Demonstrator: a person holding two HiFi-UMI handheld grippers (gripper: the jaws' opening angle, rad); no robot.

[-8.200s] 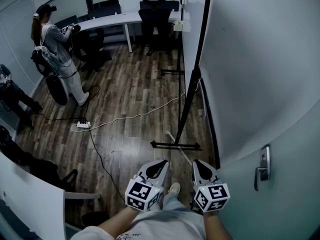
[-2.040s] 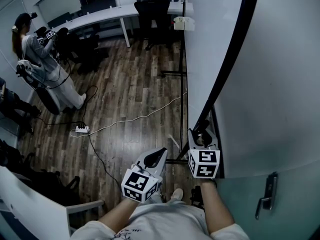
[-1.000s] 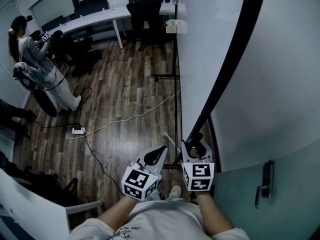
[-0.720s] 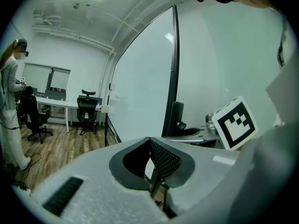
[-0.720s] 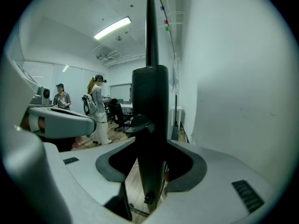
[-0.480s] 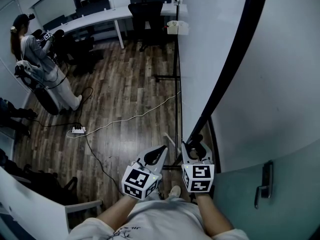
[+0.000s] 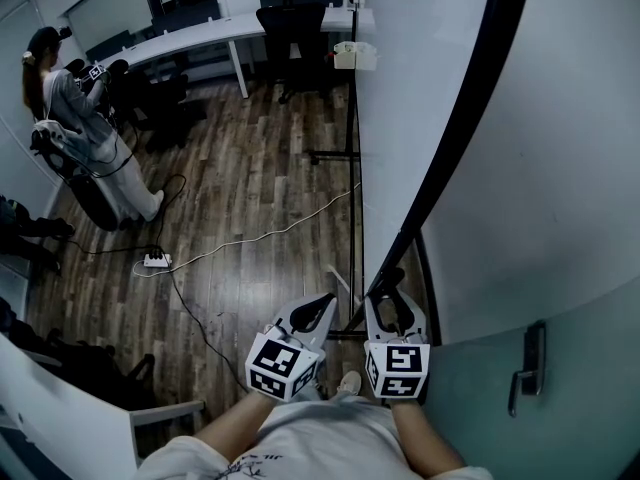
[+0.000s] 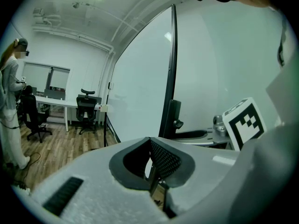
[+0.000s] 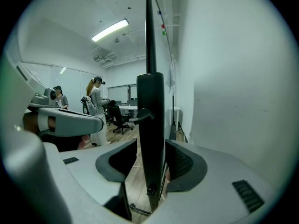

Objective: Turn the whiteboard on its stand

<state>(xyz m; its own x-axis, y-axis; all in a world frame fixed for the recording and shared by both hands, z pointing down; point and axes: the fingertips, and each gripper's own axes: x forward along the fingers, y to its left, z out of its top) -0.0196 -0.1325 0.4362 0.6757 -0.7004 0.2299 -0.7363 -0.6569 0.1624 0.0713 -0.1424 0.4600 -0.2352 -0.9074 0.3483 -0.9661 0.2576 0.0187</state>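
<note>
Here, closest in, we hold both grippers low in front of us, side by side. Our left gripper [image 7: 320,306] has its pads pressed together with nothing between them. It hangs over the wood floor [image 7: 250,188], just beside the stand and not touching it. Our right gripper [image 7: 393,296] has its fingers narrowed onto the stand's black upright [image 9: 150,125], one pad at each side. A small lever knob [image 9: 140,116] sticks out of that upright to the left, just above the jaws. To our right is a pale door [image 7: 480,398] with a metal handle [image 7: 530,366].

Above the upright rises the whiteboard [image 7: 405,78], which we see nearly edge-on. Its thin black frame [image 7: 470,63] runs up and away, with the white face to the left of it and a plain wall [image 7: 560,148] close on the other side. In the left gripper view a dark tray [image 8: 192,135] sits just right of the upright.

Farther out, the stand's far foot [image 7: 328,155] lies on the floor, and a white cable [image 7: 270,233] trails across the boards to a power strip [image 7: 152,261]. At the far end stand a white desk [image 7: 215,40], a black chair [image 7: 295,23] and, at the left, a person [image 7: 75,108].
</note>
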